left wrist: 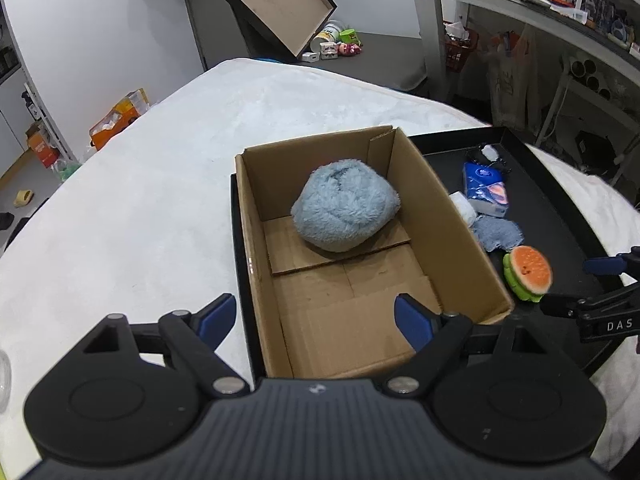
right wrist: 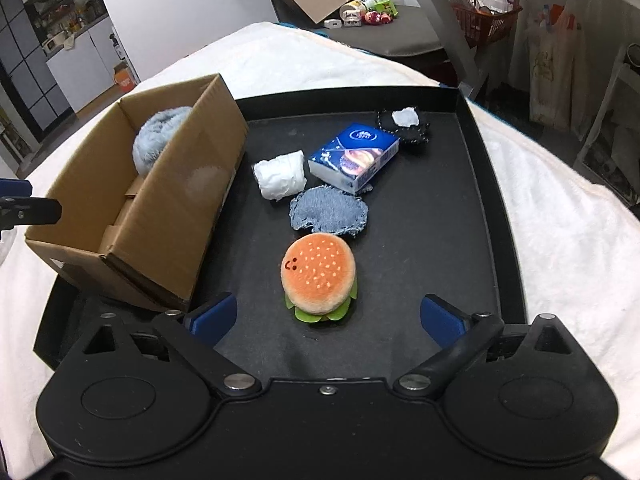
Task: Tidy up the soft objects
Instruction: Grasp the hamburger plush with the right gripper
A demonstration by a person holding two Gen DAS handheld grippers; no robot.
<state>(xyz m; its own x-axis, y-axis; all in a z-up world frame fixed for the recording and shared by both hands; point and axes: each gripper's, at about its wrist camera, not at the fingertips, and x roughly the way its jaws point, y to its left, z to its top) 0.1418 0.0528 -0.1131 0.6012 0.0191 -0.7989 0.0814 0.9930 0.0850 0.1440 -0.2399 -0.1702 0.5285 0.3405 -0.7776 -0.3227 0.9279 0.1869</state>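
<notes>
A fluffy light-blue plush ball lies at the far end of the open cardboard box, which stands on a black tray. My left gripper hangs open over the box's near end, nothing between its fingers. A plush burger sits on the tray just ahead of my open right gripper, apart from both blue pads. Beyond the burger lie a denim patch, a white roll, a blue tissue pack and a black patch with a white piece.
The tray rests on a white fuzzy cover over a table. Past it are a tilted cardboard lid, toys on the floor, a red basket and cluttered shelves at the right.
</notes>
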